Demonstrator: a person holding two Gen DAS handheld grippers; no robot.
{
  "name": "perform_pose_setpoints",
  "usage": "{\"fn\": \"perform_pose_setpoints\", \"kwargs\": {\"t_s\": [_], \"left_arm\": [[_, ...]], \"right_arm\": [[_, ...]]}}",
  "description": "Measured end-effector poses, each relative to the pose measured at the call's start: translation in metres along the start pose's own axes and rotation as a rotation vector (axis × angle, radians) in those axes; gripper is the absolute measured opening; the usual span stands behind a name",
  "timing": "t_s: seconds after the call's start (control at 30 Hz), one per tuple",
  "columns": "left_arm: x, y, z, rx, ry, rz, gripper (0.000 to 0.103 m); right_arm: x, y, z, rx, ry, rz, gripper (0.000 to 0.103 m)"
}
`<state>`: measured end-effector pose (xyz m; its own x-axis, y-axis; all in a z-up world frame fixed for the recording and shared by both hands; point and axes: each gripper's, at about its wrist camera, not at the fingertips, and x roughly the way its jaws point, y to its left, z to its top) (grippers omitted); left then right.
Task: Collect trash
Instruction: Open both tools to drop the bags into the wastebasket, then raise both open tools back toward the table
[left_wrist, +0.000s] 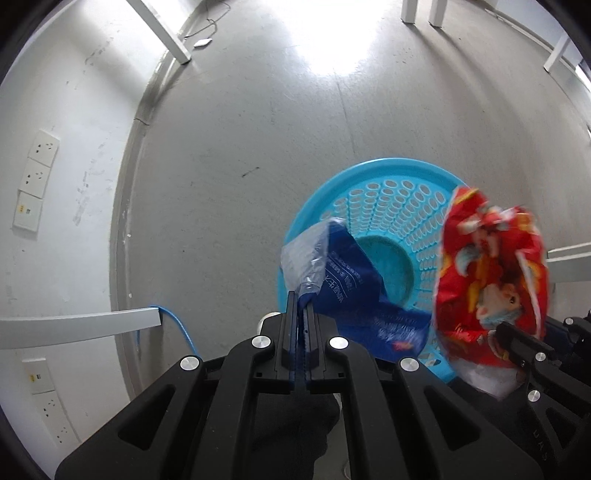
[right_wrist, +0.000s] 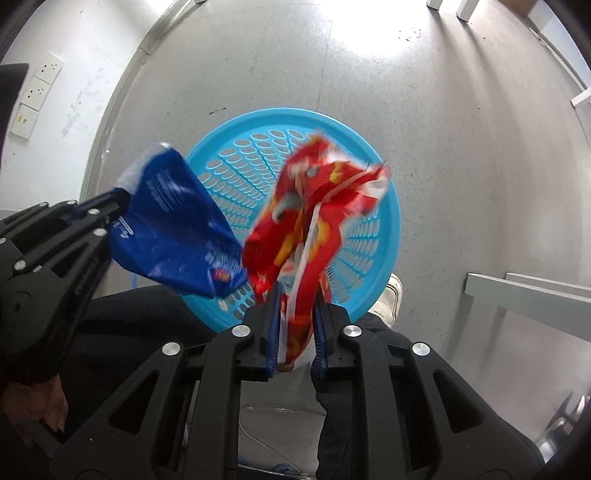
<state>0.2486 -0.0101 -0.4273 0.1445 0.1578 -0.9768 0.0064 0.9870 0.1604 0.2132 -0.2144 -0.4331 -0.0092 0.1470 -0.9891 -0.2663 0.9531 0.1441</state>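
Observation:
A round blue plastic basket (left_wrist: 369, 173) (right_wrist: 280, 114) with perforated walls stands on the grey floor; its bottom shows bare. My left gripper (left_wrist: 301, 299) (right_wrist: 114, 201) is shut on a blue plastic bag (left_wrist: 351, 288) (right_wrist: 173, 229), which hangs over the basket's left rim. My right gripper (right_wrist: 295, 291) holds a crumpled red snack wrapper (right_wrist: 314, 221) (left_wrist: 487, 280) between its pads, above the basket's near side. The wrapper is blurred. Both grippers point down at the basket, side by side.
A white wall with power sockets (left_wrist: 38, 166) runs along the left. White table legs (left_wrist: 166, 37) stand at the far end. A blue cable (left_wrist: 177, 325) hangs by a white bar (left_wrist: 74, 325). The person's dark trousers (right_wrist: 129, 325) and light shoe (right_wrist: 391, 295) are beside the basket.

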Motion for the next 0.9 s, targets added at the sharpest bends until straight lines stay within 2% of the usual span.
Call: {"fn": "perform_pose_setpoints", "kwargs": {"t_s": [0.07, 0.17, 0.33, 0.6, 0.67, 0.9], "left_arm": [[-0.002, 0.0, 0.001, 0.0, -0.011, -0.016, 0.017], [-0.006, 0.005, 0.002, -0.042, -0.029, -0.028, 0.025], [-0.017, 0.015, -0.003, -0.119, -0.039, -0.104, 0.027], [-0.05, 0.024, -0.034, -0.152, -0.071, -0.169, 0.032], [-0.06, 0.026, -0.042, -0.153, -0.09, -0.174, 0.036], [-0.099, 0.034, -0.075, -0.176, -0.19, -0.211, 0.039]], "right_arm": [[-0.003, 0.0, 0.0, 0.009, -0.001, 0.008, 0.027], [-0.004, -0.003, -0.001, 0.01, -0.01, 0.013, 0.032], [-0.012, -0.003, -0.005, -0.006, -0.05, 0.017, 0.033], [-0.05, 0.01, -0.027, -0.046, -0.143, 0.016, 0.041], [-0.06, 0.014, -0.033, -0.063, -0.163, 0.011, 0.041], [-0.102, 0.026, -0.069, -0.123, -0.264, 0.012, 0.048]]}}
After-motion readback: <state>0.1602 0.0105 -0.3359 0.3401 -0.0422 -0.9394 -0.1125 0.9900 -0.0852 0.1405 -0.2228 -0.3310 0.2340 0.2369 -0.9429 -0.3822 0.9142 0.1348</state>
